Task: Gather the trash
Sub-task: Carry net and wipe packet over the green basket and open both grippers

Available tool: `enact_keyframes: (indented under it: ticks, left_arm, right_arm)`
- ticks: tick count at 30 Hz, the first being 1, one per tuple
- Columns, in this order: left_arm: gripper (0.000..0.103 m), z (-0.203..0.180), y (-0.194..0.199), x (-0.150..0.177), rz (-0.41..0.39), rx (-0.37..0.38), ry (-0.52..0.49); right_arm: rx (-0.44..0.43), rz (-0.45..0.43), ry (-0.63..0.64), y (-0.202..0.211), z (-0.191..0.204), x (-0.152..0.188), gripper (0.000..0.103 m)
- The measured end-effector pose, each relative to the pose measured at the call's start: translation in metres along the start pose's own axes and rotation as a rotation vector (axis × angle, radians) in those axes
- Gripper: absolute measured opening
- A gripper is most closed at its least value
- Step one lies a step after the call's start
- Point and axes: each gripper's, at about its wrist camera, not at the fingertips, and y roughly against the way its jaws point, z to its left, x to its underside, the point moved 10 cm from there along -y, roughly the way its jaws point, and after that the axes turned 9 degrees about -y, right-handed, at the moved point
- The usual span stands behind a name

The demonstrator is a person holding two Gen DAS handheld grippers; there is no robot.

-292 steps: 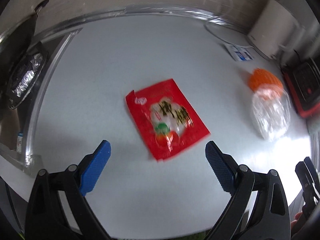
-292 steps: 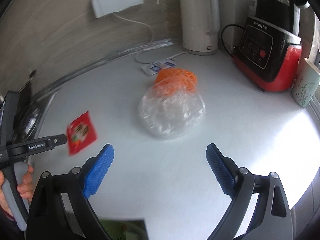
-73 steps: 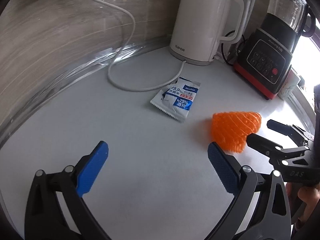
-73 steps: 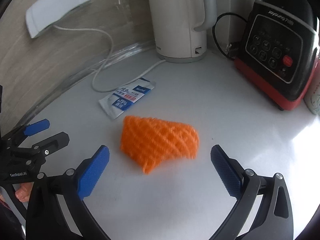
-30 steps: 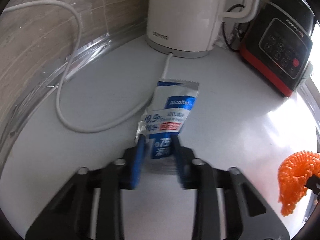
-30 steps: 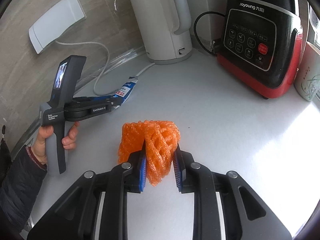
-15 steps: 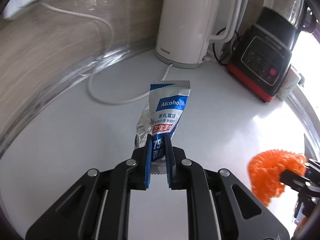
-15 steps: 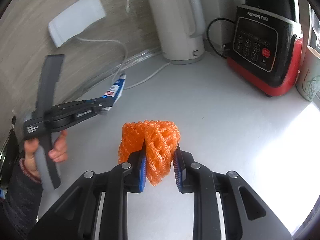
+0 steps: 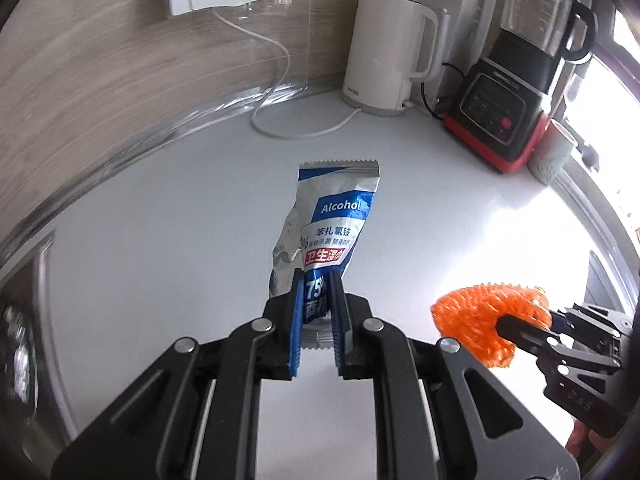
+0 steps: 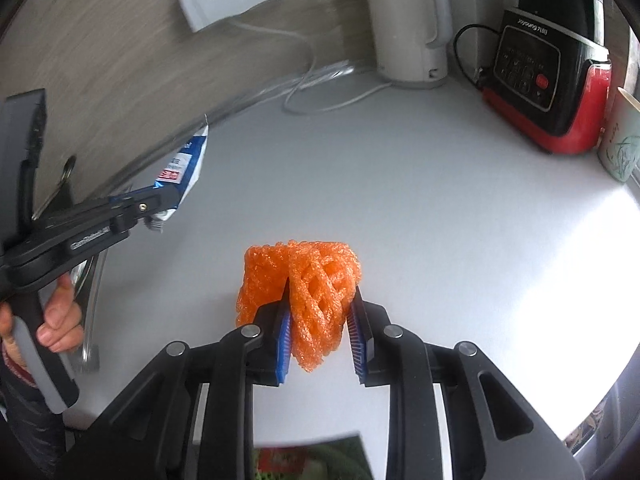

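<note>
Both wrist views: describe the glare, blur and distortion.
Left wrist view: window glare bleaches the countertop at right; the wall smears; the wipe packet stays legible. Right wrist view: glare at right, blurred left tongs, sharp orange foam net. Both bow edges, fisheye-style.

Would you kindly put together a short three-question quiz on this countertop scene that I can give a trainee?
1. True or false: the left gripper is shut on the alcohol wipe packet.
2. What is clamped in the right gripper?
A. a red snack wrapper
B. the orange foam net
C. a kettle cord
3. Fill in: the white kettle stands on the counter beside the black and red ______.

Key: 1 true; 2 B; 3 blender.
</note>
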Motion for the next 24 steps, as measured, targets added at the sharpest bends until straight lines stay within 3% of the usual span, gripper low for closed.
enact_keyframes:
  ticks: [7,24]
  left_arm:
    - [0.013,-0.025,0.052,0.066,0.036,-0.016,0.047]
    - [0.014,-0.088,0.113,0.199,0.158,-0.046,0.098]
  right_arm:
    - [-0.037,0.066,0.092,0.023,0.008,0.052,0.027]
    - [-0.114,0.281,0.322,0.060,0.001,0.189,0.027]
